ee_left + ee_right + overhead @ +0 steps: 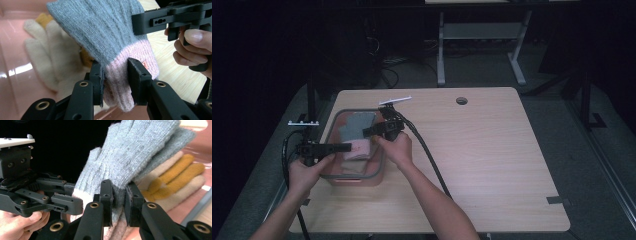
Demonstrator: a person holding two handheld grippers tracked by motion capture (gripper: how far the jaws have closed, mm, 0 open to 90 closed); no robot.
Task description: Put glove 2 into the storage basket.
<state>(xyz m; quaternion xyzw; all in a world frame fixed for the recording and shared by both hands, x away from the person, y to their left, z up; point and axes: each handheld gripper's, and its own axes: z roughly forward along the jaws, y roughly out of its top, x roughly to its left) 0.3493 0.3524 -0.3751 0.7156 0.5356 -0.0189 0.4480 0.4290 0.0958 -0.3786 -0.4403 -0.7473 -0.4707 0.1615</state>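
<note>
A grey knitted glove point(356, 123) with a pink cuff point(361, 147) is held over a pink bin point(379, 172) with a grey rim, at the table's left. My left gripper point(348, 146) is shut on the pink cuff point(117, 82), its pads point(136, 75) pressing the knit from both sides. My right gripper point(368, 131) is shut on the grey part of the glove point(130, 152), just above the cuff. In the left gripper view the right gripper point(170, 17) and its hand are at the upper right. The left gripper point(60, 205) appears at the left of the right gripper view.
Inside the bin lie a cream glove point(42, 50) and a cream glove with mustard fingers point(175, 177), under the grey one. The wooden table point(492, 150) stretches to the right, with a round hole point(461, 100) near its far edge. A black cable point(429, 152) trails across it.
</note>
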